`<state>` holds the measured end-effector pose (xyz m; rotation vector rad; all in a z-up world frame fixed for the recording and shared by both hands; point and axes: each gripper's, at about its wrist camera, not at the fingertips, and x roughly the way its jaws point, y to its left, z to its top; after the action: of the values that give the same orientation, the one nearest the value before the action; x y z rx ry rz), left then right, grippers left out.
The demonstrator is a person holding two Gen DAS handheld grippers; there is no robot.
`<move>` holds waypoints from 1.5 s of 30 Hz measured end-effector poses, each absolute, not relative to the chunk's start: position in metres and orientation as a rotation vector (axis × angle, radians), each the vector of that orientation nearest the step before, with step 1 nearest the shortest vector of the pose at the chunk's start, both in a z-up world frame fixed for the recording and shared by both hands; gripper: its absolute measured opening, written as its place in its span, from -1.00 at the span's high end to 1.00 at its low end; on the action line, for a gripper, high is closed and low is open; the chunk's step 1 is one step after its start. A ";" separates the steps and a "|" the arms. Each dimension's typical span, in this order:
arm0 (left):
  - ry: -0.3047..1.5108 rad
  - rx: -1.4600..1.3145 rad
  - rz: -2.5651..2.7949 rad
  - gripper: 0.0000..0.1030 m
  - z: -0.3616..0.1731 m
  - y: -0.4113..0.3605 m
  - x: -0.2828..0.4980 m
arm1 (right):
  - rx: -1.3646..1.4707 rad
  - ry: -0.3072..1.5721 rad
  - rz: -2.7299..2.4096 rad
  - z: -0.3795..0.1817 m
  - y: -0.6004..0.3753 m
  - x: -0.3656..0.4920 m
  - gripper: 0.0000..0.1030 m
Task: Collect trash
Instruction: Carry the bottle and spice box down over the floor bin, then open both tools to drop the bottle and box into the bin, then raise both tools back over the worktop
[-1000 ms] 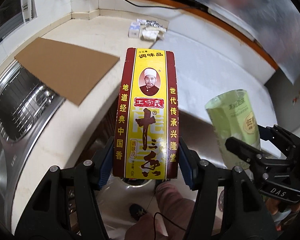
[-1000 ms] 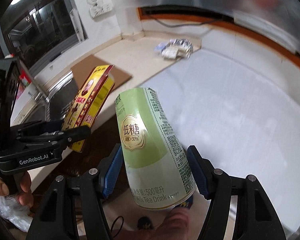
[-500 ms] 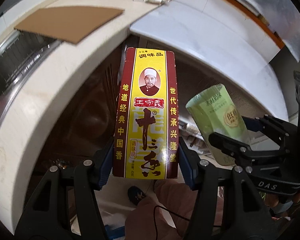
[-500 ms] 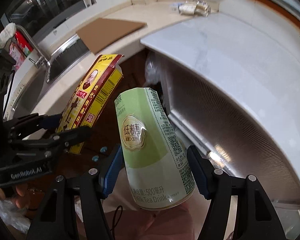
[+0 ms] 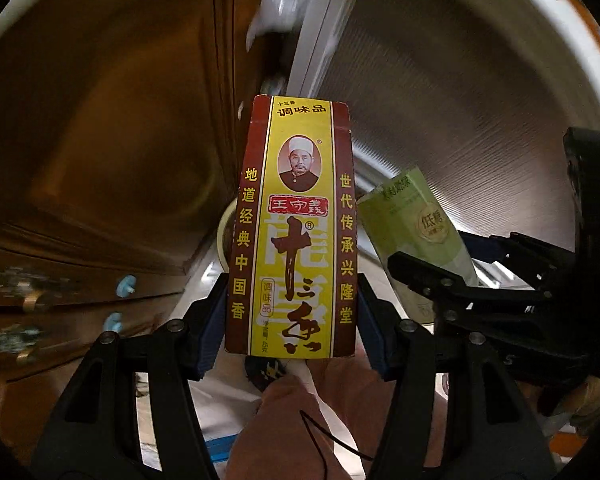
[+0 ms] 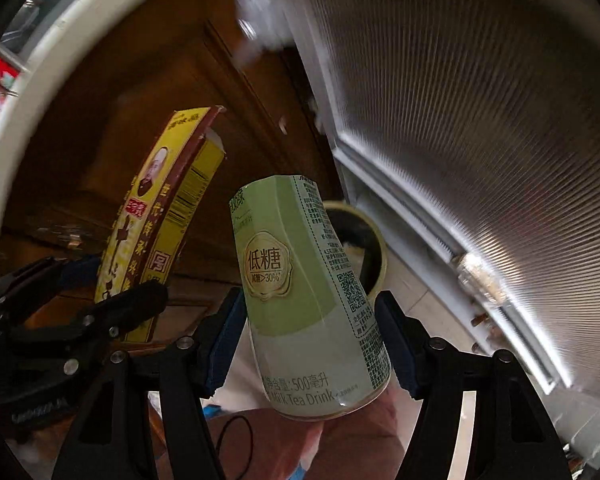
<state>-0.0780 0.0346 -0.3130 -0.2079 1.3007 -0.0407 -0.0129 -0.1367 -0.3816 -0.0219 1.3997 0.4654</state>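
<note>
A yellow and dark-red spice box (image 5: 296,232) stands upright between the blue pads of my left gripper (image 5: 292,332), which is shut on its lower part. The same box (image 6: 160,232) shows at the left of the right wrist view. My right gripper (image 6: 312,344) is shut on a pale green milk tea bottle (image 6: 308,292), tilted slightly left. That bottle (image 5: 412,224) also appears beside the box in the left wrist view. Both point steeply down, side by side. Behind and below them sits a round bin; only its pale rim (image 6: 380,248) and dark inside show.
A brown wooden cabinet door (image 5: 100,160) fills the left. A ribbed silvery panel (image 6: 480,120) fills the right. The white countertop edge (image 6: 60,40) curves overhead. A person's pinkish trouser leg (image 5: 300,420) and a dark shoe (image 5: 268,368) are below the grippers.
Both grippers have sunk from above the countertop to below its edge, in front of the cabinet. The box and bottle stay gripped. The bin has come into view.
</note>
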 end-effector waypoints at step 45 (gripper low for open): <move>1.341 -0.086 -0.132 -0.56 -0.251 0.032 -0.049 | 0.098 1.355 0.421 -0.328 -0.134 0.010 -0.52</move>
<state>-0.0492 0.0317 -0.2506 -0.0855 1.3414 -0.1322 0.0097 -0.1338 -0.3277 0.0981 1.3553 0.4211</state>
